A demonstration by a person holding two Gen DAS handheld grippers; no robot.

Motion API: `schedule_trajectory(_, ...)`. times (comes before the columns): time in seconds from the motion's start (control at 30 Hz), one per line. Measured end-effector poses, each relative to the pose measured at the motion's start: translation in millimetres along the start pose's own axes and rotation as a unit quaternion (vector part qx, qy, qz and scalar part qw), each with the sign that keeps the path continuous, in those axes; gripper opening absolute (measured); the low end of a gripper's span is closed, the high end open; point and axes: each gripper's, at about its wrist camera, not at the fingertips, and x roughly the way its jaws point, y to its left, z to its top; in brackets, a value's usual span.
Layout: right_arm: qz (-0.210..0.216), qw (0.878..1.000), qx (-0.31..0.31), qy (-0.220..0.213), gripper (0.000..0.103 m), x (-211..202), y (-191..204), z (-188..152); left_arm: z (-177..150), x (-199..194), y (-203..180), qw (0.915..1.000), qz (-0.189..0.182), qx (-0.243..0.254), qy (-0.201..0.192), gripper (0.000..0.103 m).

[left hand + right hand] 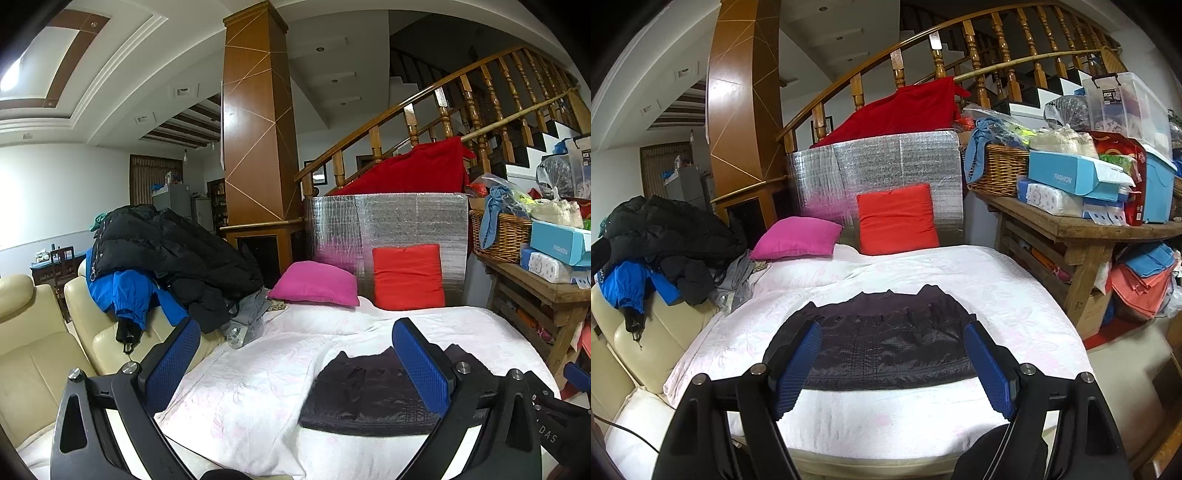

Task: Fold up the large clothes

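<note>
Lying folded, dark jacket (882, 343) mid-sheet (1015, 280).

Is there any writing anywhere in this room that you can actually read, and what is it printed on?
"FASHION": on the light blue box on the wooden table.
"ROX": black label on the clear storage bin; the smaller print is too small to read.
"DAS": on a dark strap at the lower right of the left view, cut off.
The red packet has print too blurred to read.

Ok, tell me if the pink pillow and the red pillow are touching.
Apart. The left wrist view shows the pink pillow lying flat and the red pillow propped upright, with a strip of silver panel and white cover visible between them.
</note>
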Motion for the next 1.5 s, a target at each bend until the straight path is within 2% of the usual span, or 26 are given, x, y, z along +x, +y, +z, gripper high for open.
schedule_trajectory(1.5, 0.004, 1.0, 0.002, 0.004, 0.083, 4.0, 6.3, -3.5, -7.0, 8.9, 5.3, 1.0, -0.001, 0.001, 0.008, 0.103)
